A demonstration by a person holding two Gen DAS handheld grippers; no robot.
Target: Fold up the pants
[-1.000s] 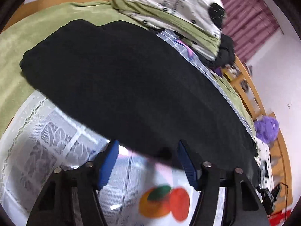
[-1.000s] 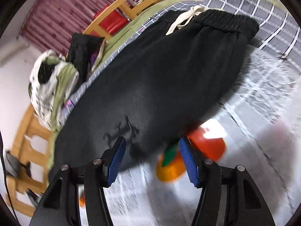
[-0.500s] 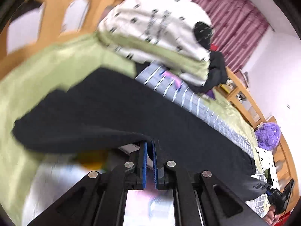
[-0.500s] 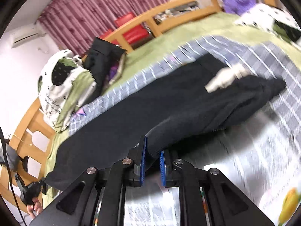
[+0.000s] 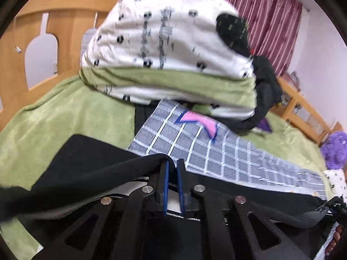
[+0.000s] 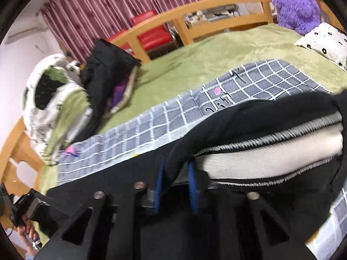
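The black pants lie across the bed, and their near edge is lifted and carried over the rest of them. In the left wrist view my left gripper is shut on a thin fold of that black edge. A pale inner lining with a zigzag seam shows under the raised cloth in the right wrist view. My right gripper has a thicker fold of the pants between its blue pads. Its jaws are opening, and the cloth still hangs from them.
Under the pants lies a grey checked blanket on a green bedspread. A white spotted bedding bundle and a black jacket sit beyond, before the wooden bed frame. A purple plush sits far right.
Both grippers closed on the near edge of the pants, then rose and carried it away across the bed. The printed cloth with the oranges has left both views.
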